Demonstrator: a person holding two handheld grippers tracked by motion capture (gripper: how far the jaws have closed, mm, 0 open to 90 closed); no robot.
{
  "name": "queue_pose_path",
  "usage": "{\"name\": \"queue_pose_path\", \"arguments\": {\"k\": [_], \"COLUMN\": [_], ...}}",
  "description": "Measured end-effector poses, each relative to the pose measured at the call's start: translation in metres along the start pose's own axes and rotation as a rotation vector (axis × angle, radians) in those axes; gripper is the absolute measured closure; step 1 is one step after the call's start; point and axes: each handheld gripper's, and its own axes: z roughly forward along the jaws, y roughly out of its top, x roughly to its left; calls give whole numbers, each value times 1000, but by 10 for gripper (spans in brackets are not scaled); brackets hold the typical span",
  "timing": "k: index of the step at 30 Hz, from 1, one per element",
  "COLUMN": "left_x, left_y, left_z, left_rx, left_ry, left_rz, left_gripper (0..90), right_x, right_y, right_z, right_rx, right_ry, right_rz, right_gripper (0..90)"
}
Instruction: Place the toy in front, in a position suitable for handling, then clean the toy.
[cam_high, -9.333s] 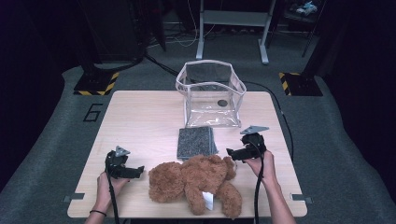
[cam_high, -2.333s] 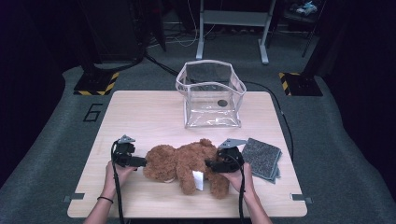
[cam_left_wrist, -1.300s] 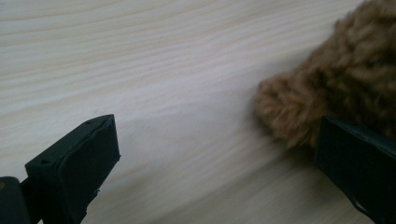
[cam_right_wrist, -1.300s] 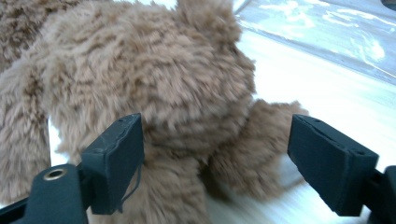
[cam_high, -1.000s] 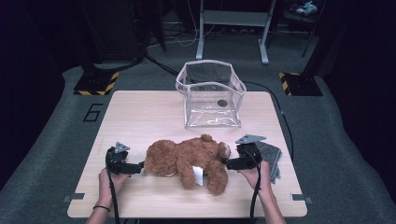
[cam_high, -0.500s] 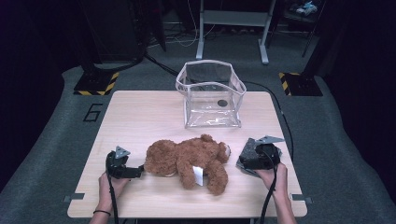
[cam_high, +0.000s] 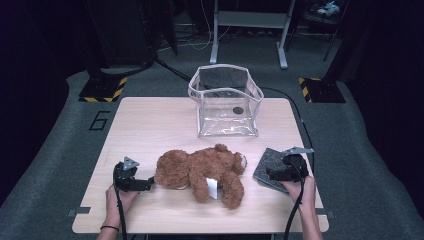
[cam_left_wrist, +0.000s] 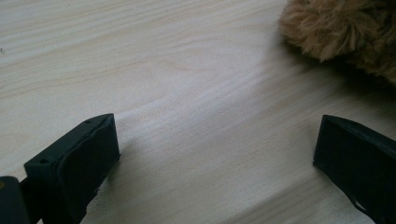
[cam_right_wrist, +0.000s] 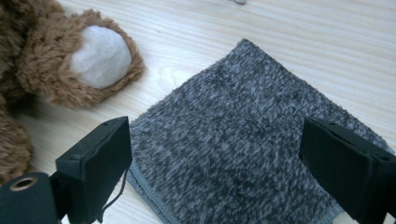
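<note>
- Brown plush, the teddy bear (cam_high: 202, 170) lies on its side in the lower centre of the high view, on the wooden table (cam_high: 150, 125).
- Our left gripper (cam_high: 145, 185) waits at the lower left, jaws released and wide, close to the bear's head.
- Our right gripper (cam_high: 267, 174) stands at the lower right, jaws spread wide over the grey cloth (cam_right_wrist: 243, 144), holding nothing.
- We see a clear bag (cam_high: 225, 100) above the centre, well apart from the bear.

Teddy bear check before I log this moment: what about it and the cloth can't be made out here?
- Teddy bear: face turned from the high view; the left gripper view's edge cuts off all but fur.
- White tag: print too small.
- Grey cloth: near corners hidden behind the right gripper jaws.
</note>
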Motion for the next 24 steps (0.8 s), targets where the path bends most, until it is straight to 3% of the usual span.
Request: {"name": "queue_pose_path", "arguments": {"k": [9, 14, 18, 20, 24], "left_x": [0, 0, -1, 0, 0], "left_y": [0, 0, 0, 0, 0], "left_z": [0, 0, 0, 0, 0], "left_rx": [5, 0, 0, 0, 1], "left_ry": [2, 4, 5, 5, 4], "left_rz": [1, -1, -2, -2, -1], "left_gripper": [0, 0, 0, 0, 0], "right_x": [-4, -6, -5, -4, -6], "right_y": [0, 2, 2, 2, 2], "right_z": [0, 4, 16, 22, 33], "right_rx": [10, 56, 128, 147, 181], "right_ry": [-18, -5, -1, -20, -28], "right_rz": [10, -8, -10, -29, -20], "right_gripper": [82, 0, 0, 0, 22]}}
